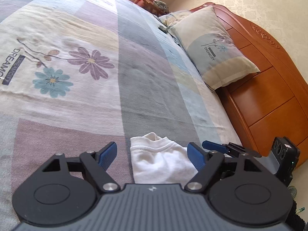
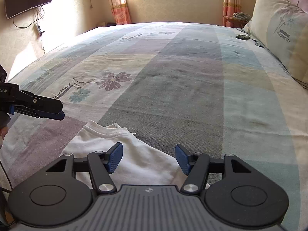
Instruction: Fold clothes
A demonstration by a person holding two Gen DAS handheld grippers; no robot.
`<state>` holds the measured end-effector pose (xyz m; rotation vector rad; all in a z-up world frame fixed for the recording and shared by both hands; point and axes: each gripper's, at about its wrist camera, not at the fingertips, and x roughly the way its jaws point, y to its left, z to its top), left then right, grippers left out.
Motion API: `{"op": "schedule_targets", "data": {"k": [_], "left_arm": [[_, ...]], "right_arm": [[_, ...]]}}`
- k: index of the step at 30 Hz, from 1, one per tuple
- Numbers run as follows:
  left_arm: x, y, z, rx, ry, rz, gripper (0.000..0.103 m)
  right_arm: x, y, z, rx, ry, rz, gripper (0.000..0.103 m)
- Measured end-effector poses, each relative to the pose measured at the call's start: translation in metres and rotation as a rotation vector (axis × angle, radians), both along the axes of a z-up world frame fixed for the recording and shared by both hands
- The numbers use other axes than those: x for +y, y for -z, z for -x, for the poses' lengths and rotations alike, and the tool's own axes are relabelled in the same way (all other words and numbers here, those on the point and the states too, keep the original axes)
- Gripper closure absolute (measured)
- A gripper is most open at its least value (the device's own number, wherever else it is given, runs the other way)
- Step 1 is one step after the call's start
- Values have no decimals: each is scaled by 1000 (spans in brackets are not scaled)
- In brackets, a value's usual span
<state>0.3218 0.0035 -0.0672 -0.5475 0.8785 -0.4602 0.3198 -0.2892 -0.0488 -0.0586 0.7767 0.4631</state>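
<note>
A big bed (image 2: 192, 88) with a striped and flowered cotton cover in soft purple, cream, grey and blue is seen in both views. A tall pillow (image 2: 279, 30) in the same cloth is leaned against the orange-brown wooden headboard (image 1: 269, 88) at the head end. A small dark flat thing (image 2: 243, 37), too small to name, is seen on the cover near the pillow.

A white soft cotton garment with a ribbed neck band (image 2: 123, 154) is laid at the near edge of the bed, on the purple and grey stripes, far from the head end. It looks bunched or partly doubled over, with its neck band toward the middle of the bed. How many folds are in it cannot be told, because its lower part is hidden under the grippers.

The left gripper (image 1: 152, 155) is held over the garment with its blue pads wide apart and nothing between them. The right gripper (image 2: 148, 158) is also spread wide, low over the white cloth, and nothing is pinched.

For a neat fold, one edge of the cloth is best pinched by each gripper, well apart and level. Only the layer meant to move should be caught, not the bed cover. The cloth should be pulled flat before it is laid down, so bumps are smoothed out.
</note>
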Motion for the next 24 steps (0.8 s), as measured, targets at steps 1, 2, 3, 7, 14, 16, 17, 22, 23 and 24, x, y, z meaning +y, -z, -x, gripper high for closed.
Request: {"op": "schedule_targets", "data": {"k": [1,2,3,7,14,16,17,22,23,24], "left_arm": [[4,1,3,6,-12,0,23],[7,2,5,11,-24,-1,23],[11,4,8,17,-36,-1,23],[18,5,14,27,-61,-4,23],[8,3,16,15,-28,-18,23],[5,2,17,11,-19,-22,23],[4,2,17,9,-14,-24,23],[-3,0,19,0,10,-34,23],[-5,0,19,-1,14,-36,23],[-5,0,20,-1,14,-33,23]], "right_arm": [[7,2,-6,-1,-28,6,37],[14,6,-12,4,-54,12,37],[21,9,-18,13,-79,18,37],[43,28,-30,84,-185,74,79],[15,18,-28,54,-100,-30,89],[14,22,-32,62,-88,-57,87],[15,24,-32,64,-91,-69,87],[29,24,-34,23,-133,-56,87],[31,22,-35,13,-141,-56,87],[33,22,-37,6,-150,-58,87]]}}
